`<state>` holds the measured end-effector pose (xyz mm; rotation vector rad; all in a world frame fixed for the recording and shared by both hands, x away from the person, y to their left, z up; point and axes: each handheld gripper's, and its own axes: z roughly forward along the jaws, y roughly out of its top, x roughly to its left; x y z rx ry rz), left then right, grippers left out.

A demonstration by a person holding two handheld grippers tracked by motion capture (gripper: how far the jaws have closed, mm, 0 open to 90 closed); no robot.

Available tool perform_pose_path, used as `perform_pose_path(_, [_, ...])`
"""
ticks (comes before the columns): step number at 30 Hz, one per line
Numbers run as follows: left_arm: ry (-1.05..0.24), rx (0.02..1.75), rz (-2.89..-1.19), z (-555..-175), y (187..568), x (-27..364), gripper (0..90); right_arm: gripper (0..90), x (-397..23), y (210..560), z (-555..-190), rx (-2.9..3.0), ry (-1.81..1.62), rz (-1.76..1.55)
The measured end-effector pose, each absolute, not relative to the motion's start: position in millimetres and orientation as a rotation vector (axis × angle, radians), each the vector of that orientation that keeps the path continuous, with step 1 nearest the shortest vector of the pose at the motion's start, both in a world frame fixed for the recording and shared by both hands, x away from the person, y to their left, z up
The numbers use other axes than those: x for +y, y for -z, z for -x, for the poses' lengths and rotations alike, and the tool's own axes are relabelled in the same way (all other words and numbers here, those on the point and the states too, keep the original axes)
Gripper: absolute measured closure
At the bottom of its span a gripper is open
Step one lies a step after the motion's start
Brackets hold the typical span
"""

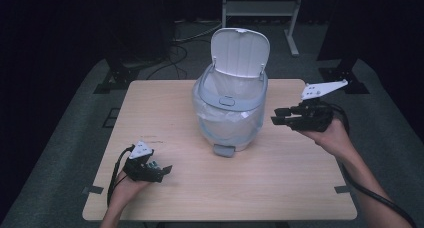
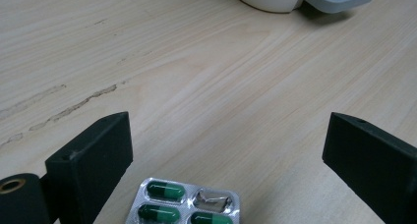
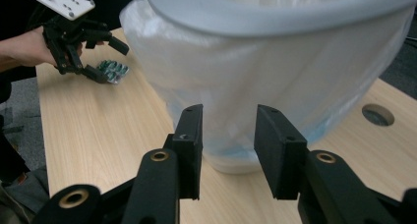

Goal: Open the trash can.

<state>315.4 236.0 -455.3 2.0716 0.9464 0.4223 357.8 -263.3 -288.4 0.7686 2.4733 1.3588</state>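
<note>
Lying flat on the table [image 2: 206, 76], a pill pack [image 2: 184, 207] is sitting between the left gripper's [image 2: 226, 150] wide-apart jaws, untouched; the right gripper [image 3: 226, 150], jaws parted and empty, is facing the lined bin [image 3: 275, 71].

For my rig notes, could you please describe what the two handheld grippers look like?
Both are black. The left gripper and right gripper each carry a pale grey three-cornered plate with small holes on top and trail a thick black cable. The fingers are flat, blocky black pads with brass-coloured pivot rings behind. The forearms are bare, with no sleeves showing.
</note>
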Motion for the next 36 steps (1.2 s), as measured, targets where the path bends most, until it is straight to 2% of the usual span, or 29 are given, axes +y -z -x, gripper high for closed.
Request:
perform_pose_path(11, [-0.416,0.916,-2.116,-312.2,453.4,238.0,5.2,54.9,-284.3,319.1,-351.9,2.445,-1.38,-0.836])
perform_pose_path(25, [-0.397,0.916,-2.215,-312.9,460.9,252.8,7.1,50.2,-285.9,360.3,-346.2,2.491,-1.352,-0.876])
perform_pose_path(27, [-0.382,0.893,-2.235,-311.6,461.5,256.0,10.7,49.9,-286.0,365.7,-345.6,2.493,-1.348,-0.877])
perform_pose_path(36, [-0.403,0.892,-2.284,-308.4,465.1,267.2,13.8,46.9,-290.6,388.2,-341.1,2.51,-1.338,-0.894])
